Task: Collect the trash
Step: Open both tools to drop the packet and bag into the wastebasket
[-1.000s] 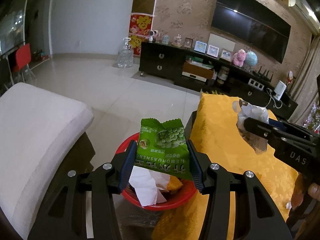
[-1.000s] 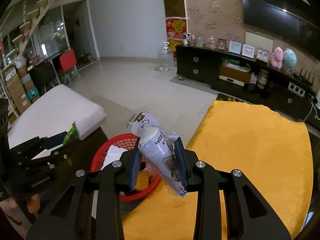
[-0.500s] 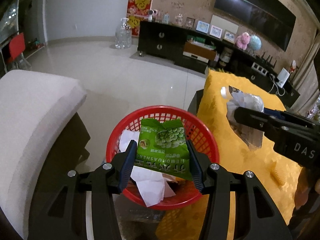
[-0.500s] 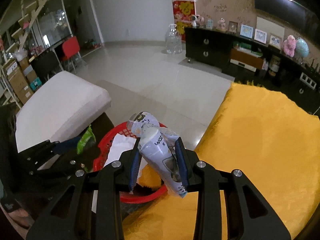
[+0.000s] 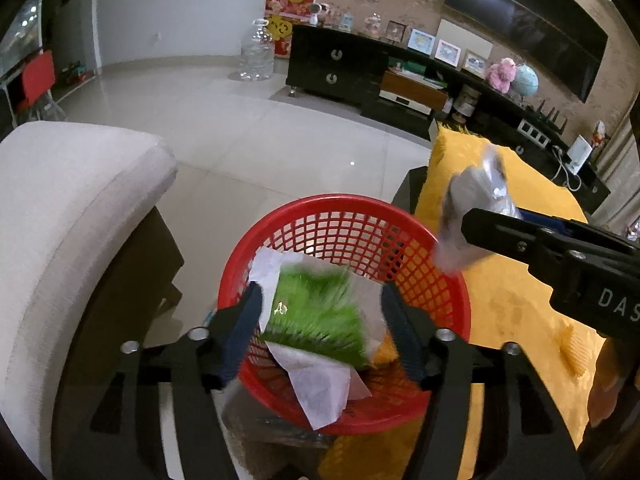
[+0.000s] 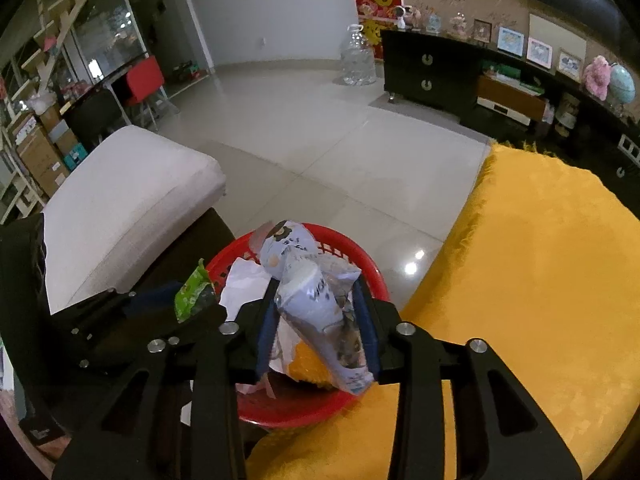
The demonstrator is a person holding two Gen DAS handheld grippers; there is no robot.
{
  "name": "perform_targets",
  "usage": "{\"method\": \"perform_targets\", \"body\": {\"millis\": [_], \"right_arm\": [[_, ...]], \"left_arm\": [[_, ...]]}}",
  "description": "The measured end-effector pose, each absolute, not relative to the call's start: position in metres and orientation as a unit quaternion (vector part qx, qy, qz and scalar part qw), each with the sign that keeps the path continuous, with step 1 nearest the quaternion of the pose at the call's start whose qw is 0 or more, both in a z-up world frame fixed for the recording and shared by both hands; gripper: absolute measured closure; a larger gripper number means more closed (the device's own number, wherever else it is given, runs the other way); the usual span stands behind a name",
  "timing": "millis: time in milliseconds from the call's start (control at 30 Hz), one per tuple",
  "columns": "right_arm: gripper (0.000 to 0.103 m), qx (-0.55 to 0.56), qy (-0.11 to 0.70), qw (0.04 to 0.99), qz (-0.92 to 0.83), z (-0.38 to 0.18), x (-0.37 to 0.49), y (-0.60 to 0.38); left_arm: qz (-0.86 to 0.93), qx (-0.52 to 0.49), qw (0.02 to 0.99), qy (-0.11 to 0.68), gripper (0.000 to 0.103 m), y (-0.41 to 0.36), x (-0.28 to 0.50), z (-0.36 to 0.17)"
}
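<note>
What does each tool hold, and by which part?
Left tool, jaws just opened: nothing; the green packet drops free over the red basket. Right tool, jaws just opening: white wrapper, by its middle.

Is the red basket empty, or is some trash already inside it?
Not empty: the red basket already holds white tissue paper, and the green snack packet, blurred, is above it.

A white cushioned seat [image 5: 60, 216] at left, yellow cloth [image 6: 540, 280] at right, pale tiled floor [image 5: 248, 128], black sideboard [image 5: 340, 64] with framed pictures [image 5: 420, 40], and a clear water jug [image 5: 258, 54].
</note>
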State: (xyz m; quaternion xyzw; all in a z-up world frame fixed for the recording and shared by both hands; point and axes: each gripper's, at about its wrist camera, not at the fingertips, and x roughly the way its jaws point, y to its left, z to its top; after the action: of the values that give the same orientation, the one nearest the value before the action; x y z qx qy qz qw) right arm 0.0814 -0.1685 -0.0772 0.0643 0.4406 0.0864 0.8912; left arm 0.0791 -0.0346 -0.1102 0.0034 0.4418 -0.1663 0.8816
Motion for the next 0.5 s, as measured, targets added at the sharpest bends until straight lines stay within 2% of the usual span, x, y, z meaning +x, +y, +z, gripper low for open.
{"method": "perform_targets", "body": {"millis": [133,233,400,500], "right_arm": [[0.059,0.075,0.439,0.891,0.086,-0.079,0.083,-0.172],[0.055,0.080,0.433,0.894,0.085,-0.075,0.080,-0.175],[0.044,0.086,0.418,0.901,0.084,-0.066,0.074,-0.181],[0.042,0.088,0.413,0.903,0.081,-0.062,0.071,-0.184]], "left_arm": [[-0.161,0.007,0.886,0.434,0.027,-0.036,0.079,-0.108],[-0.159,0.011,0.887,0.433,0.027,-0.037,0.078,-0.107],[-0.155,0.009,0.890,0.429,0.026,-0.035,0.076,-0.103],[-0.150,0.003,0.894,0.422,0.026,-0.030,0.074,-0.097]]}}
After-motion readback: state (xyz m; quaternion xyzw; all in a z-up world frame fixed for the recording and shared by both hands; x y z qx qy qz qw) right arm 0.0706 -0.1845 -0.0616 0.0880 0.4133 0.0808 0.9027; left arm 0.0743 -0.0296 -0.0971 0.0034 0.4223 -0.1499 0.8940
